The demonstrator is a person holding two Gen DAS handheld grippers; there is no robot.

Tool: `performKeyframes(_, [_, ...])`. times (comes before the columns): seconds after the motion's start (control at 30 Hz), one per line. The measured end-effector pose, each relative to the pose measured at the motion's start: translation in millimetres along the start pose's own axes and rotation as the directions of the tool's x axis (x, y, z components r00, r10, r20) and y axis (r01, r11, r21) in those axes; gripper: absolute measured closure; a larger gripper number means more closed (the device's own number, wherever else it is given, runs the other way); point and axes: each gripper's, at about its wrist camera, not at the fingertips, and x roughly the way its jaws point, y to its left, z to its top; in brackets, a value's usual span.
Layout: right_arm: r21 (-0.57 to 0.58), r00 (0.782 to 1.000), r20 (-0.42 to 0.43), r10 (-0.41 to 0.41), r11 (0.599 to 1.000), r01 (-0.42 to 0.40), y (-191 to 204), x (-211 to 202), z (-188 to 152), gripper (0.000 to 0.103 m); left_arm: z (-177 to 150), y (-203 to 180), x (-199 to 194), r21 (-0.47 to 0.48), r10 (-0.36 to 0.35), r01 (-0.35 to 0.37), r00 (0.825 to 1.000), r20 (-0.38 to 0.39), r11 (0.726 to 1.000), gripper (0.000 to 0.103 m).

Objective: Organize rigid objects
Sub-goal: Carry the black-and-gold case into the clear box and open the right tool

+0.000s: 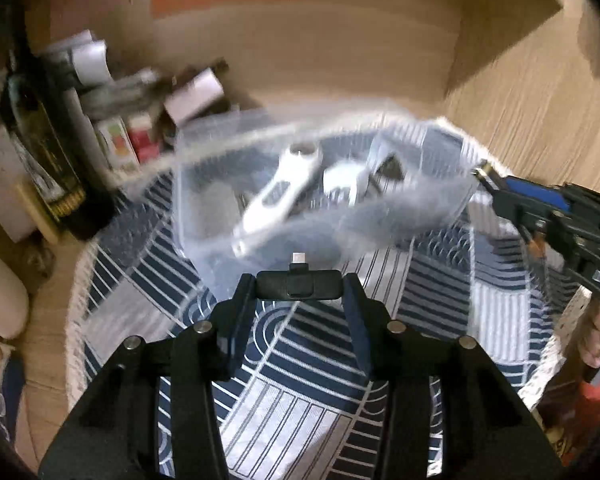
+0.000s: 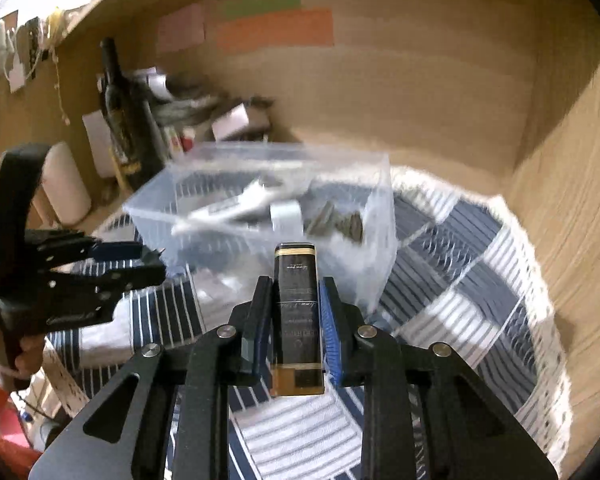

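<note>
My left gripper is shut on a small black adapter with a USB-C plug, held just in front of a clear plastic box. The box holds white tools and other small items. My right gripper is shut on a black and gold rectangular lighter, held before the same box. The right gripper shows at the right of the left wrist view; the left one shows at the left of the right wrist view.
A blue and white patterned cloth covers the wooden desk. A dark bottle, small boxes and clutter stand at the back left against the wooden wall.
</note>
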Motion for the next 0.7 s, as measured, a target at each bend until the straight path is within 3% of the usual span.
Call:
performKeyframes(0.27, [-0.043, 0.995, 0.103, -0.001, 0.999, 0.006, 10.2, -5.9, 40.5, 0.082, 32.5, 8.0, -36.6, -0.021, 0.019, -0.016, 0.990, 0.143, 1.000, 0.059])
performKeyframes(0.4, [-0.068, 0.991, 0.130, 0.005, 0.998, 0.004, 15.3, -1.6, 57.4, 0.082, 47.6, 11.0, -41.1, -0.031, 0.021, -0.016, 0.984, 0.176, 0.999, 0.059])
performKeyframes(0.57, [-0.079, 0.992, 0.124, 0.006, 0.997, 0.004, 17.5, 18.1, 73.5, 0.082, 62.7, 13.2, -27.7, -0.037, 0.022, -0.016, 0.984, 0.178, 0.999, 0.060])
performKeyframes(0.7, [-0.063, 0.998, 0.060, -0.013, 0.998, 0.017, 10.8, 50.4, 74.3, 0.082, 68.5, 14.4, 2.9, -0.038, 0.014, -0.009, 0.993, 0.118, 0.999, 0.060])
